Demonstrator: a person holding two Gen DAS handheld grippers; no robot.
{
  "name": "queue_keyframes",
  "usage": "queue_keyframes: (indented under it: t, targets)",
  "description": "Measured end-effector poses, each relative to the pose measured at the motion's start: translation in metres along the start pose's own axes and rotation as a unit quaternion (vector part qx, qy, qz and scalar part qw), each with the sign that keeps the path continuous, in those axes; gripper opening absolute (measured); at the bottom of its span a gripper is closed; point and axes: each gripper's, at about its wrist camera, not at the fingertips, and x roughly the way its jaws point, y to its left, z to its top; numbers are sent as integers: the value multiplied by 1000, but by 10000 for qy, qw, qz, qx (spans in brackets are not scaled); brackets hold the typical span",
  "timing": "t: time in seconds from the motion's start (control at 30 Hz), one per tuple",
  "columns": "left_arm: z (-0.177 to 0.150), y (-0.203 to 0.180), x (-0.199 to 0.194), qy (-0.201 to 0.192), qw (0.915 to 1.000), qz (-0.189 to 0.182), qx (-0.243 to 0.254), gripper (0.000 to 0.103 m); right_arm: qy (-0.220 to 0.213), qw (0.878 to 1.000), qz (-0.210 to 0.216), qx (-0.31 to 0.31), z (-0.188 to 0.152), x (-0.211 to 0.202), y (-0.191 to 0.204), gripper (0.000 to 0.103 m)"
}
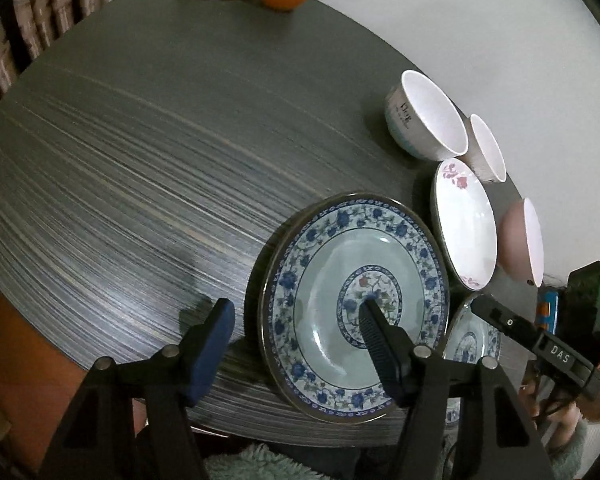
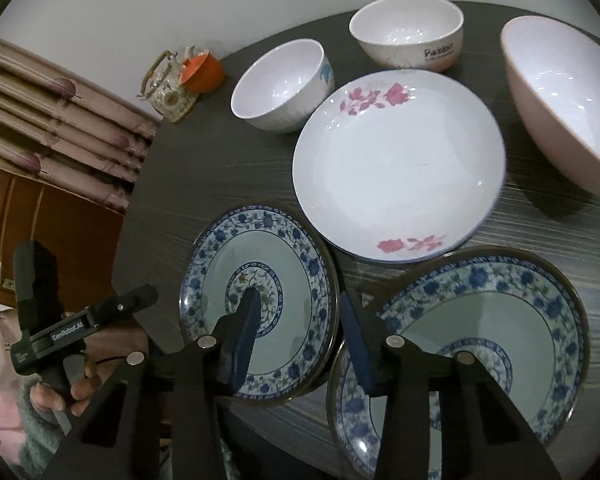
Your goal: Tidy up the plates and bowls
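Between the left gripper's (image 1: 296,334) parted fingers sits the near rim of a blue-patterned plate (image 1: 356,304); one finger lies over the plate's centre, the other hangs off its outer edge above bare table (image 1: 140,152). Jaws wide, nothing clamped (contact with the glaze cannot be told).

Right gripper (image 2: 300,332) also spread, holding nothing. Its left finger shows in front of that same plate (image 2: 260,300); its right finger stands at the gap before a second blue-patterned plate (image 2: 480,328), which seems to lie on a third of the same pattern, only an edge showing (image 2: 344,392).

Risks, as judged:
- Both tools crowd the one plate. Closing together could knock the fingers against each other or skid the plate.
- The plate sits close to the near table edge. A pinch on the rim alone may tip or slide it off toward the person's lap.
- Glazed rim, narrow pads: likely slippery, and a lifted plate could swing and clip its neighbours.

Around, ahead of the right gripper:
- white plate with pink flowers (image 2: 400,168), its edge almost touching both blue plates; it would be struck first by any forward slide.
- Beyond it, a white bowl with a blue mark (image 2: 280,84) and a lettered bowl (image 2: 408,32).
- Far right, a large pink bowl (image 2: 560,108).
- Far left at the back, a teapot (image 2: 168,84) and an orange lidded cup (image 2: 202,72), well apart.
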Motion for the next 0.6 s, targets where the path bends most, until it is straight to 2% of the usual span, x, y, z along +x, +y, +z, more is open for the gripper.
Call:
queue_keyframes:
  t: [0.13,0.2,0.37,0.47,0.6]
  targets:
    - [0,5,6,108,9999,3,-19,63,157,9999,-35,36,6,14,-2,37]
    - [-1,6,10,159,9999,-35,-26,52,230,9997,-49,31,8,20,-2,37]
    - [-1,8,19,269,9996,-20,-36,50,341,9994,-56,8,10,29,-3,36]
    - [-3,11,22,323,9994,-82,-53,41,402,9992,-75,-13,11,35,-4,34]
    - [-4,11,27,359,9993,-69,-54,38,490,9987,-103,-57,14,43,-4,31]
